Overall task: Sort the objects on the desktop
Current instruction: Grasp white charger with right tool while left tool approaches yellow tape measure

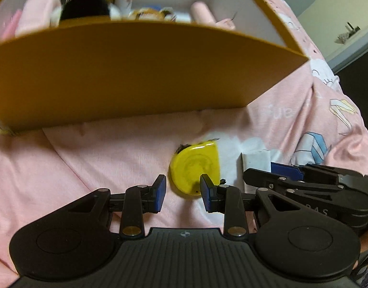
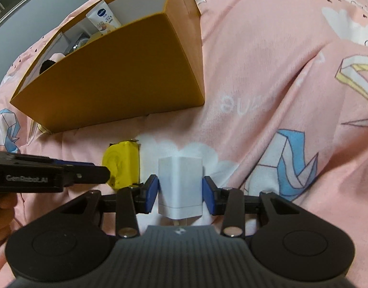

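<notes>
Right tongs [image 2: 180, 193] are clamped on a plain white charger block [image 2: 180, 184], prongs facing the camera, just above the pink bedsheet [image 2: 267, 72]. Left tongs [image 1: 183, 193] hang open over a glossy yellow tape measure [image 1: 194, 168] beside the orange box [image 2: 116, 81].

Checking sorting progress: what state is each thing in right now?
Box: open-topped, already holding items.
Charger: upright, clamped between pads of right hand-held gripper.
Tape measure: lying on the bedspread, not gripped.
Left hand-held gripper: part open, empty.
</notes>
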